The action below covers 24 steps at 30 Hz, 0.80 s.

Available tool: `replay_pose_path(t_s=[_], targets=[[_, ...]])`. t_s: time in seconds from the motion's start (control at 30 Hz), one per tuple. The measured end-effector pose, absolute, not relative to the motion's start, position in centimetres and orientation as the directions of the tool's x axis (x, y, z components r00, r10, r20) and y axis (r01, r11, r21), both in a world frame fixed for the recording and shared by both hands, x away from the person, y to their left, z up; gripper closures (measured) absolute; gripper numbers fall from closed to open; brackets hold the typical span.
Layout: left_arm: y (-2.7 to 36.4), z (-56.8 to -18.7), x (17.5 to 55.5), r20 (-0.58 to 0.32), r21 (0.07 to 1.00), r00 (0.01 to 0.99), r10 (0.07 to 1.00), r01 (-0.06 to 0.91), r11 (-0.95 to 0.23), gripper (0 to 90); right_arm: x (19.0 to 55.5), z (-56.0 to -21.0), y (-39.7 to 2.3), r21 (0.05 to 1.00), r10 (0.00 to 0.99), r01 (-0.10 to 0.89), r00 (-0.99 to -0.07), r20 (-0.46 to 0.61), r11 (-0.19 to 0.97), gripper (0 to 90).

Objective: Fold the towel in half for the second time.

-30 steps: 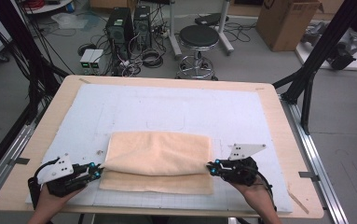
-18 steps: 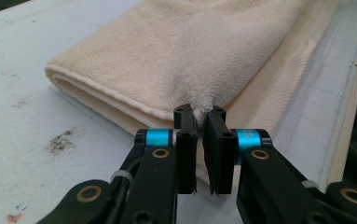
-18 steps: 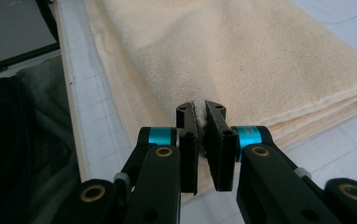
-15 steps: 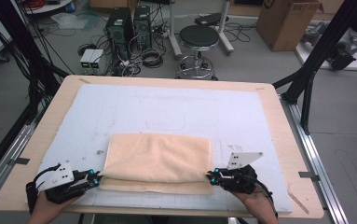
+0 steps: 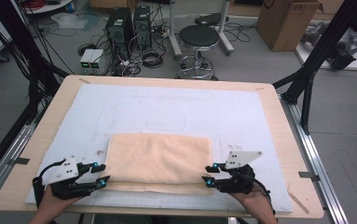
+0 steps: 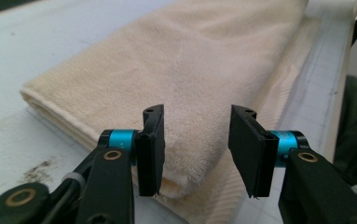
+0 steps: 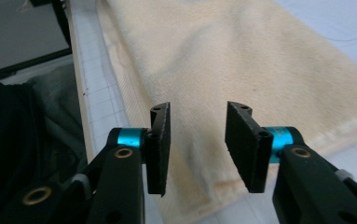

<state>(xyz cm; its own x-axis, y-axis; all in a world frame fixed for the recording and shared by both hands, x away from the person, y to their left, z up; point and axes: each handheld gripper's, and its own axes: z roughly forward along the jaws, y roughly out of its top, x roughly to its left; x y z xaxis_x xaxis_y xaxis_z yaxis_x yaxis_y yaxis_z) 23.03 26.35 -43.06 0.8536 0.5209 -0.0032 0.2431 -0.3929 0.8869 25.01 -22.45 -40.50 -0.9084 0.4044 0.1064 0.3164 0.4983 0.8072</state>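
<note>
At lower centre of the high view, one folded towel (image 5: pixel 160 161) lies on the table (image 5: pixel 278 121). Two hand-held grippers flank its near corners: left hand-held gripper (image 5: pixel 102 175) and right hand-held gripper (image 5: pixel 209 174), both released, jaws just opening.

The folded towel (image 5: pixel 160 162) lies on the mat (image 5: pixel 167 112) near my edge of the table (image 5: pixel 278 121). My left gripper (image 5: pixel 102 173) sits at its left end, my right gripper (image 5: pixel 209 173) at its right end. A stool (image 5: pixel 199 42) stands beyond the table.

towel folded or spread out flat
Folded: the towel lies in stacked layers, a rounded fold at its end and a lower layer sticking out along the near edge.
</note>
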Motion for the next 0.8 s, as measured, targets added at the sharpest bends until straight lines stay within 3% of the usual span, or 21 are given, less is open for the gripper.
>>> replay_pose_path(t_s=[0.13, 0.23, 0.37, 0.8], targets=[[26.2, -43.9, 23.3, -0.022, 0.862, 0.867, 0.499, 0.269, -0.43, 65.5, 25.6, -41.6, -21.2, 0.763, 0.381, 0.311, -0.92, 0.092, 0.567, 58.6], [26.5, -44.1, 23.1, -0.012, 0.859, 0.872, 0.49, 0.26, -0.441, 75.2, 25.6, -42.3, -21.1, 0.739, 0.366, 0.3, -0.927, 0.078, 0.603, 72.9], [26.5, -44.0, 23.0, -0.002, 0.862, 0.871, 0.491, 0.251, -0.441, 82.5, 25.7, -42.5, -21.3, 0.743, 0.365, 0.305, -0.927, 0.088, 0.595, 80.2], [27.4, -42.9, 21.6, 0.02, 0.885, 0.873, 0.488, 0.212, -0.414, 83.4, 23.9, -40.6, -21.3, 0.774, 0.338, 0.246, -0.94, 0.044, 0.583, 81.5]])
